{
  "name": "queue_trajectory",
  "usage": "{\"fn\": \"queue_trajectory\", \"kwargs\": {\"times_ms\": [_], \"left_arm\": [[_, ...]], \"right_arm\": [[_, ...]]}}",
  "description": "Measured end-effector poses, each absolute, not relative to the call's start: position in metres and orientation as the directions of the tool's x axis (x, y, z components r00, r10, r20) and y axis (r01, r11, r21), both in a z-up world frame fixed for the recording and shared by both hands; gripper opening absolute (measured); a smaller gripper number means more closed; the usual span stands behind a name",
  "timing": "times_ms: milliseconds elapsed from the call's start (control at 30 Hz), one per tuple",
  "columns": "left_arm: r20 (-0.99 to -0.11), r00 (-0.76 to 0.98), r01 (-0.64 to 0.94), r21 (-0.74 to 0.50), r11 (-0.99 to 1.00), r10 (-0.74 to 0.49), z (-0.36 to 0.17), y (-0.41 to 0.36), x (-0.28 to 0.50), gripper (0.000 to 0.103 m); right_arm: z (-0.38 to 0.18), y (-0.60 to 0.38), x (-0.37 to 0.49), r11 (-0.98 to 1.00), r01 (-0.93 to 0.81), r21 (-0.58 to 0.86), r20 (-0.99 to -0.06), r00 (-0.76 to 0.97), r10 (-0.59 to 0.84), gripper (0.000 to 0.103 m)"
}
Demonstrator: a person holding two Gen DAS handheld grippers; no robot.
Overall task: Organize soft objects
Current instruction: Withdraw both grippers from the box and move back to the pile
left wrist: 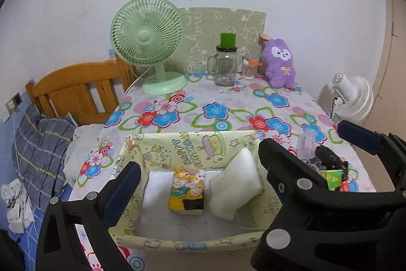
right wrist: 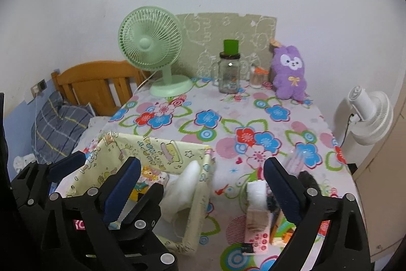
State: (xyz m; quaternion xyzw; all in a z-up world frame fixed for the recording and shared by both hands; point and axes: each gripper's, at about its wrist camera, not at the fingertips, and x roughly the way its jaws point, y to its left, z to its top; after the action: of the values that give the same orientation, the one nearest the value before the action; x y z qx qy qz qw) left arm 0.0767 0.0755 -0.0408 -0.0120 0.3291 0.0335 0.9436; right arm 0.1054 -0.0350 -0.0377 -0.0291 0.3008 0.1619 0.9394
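A yellow fabric bin [left wrist: 192, 144] sits at the counter's [left wrist: 228, 103] left front edge, holding a cartoon-printed pack [left wrist: 187, 191] and white pads [left wrist: 236, 191]. The left tool [left wrist: 198, 161] hangs wide open and empty above it. The right tool [right wrist: 203, 172], equally wide and empty, partly hides small packs [right wrist: 256, 217]. Behind, the counter lies open.

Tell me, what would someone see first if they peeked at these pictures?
Probably the bright flowery tablecloth covering the whole table. At the back stand a big green fan and, to the right by the wall, a purple plush toy. Up front sits a pale yellow cartoon box with a colourful little pack and white pillows inside.
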Motion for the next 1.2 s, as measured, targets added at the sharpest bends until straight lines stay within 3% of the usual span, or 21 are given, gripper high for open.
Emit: {"fn": "queue_trajectory", "kwargs": {"times_ms": [233, 1200], "left_arm": [[-0.576, 0.816, -0.056, 0.007, 0.998, 0.049, -0.030, 0.059, 0.064, 0.103], [-0.538, 0.842, 0.027, -0.006, 1.000, -0.026, -0.023, -0.020, 0.050, 0.103]], "right_arm": [[-0.025, -0.054, 0.088, 0.953, -0.302, 0.014, -0.518, 0.813, 0.266, 0.103], [-0.023, -0.138, 0.068, 0.963, -0.260, 0.072, -0.503, 0.824, 0.260, 0.103]]}}
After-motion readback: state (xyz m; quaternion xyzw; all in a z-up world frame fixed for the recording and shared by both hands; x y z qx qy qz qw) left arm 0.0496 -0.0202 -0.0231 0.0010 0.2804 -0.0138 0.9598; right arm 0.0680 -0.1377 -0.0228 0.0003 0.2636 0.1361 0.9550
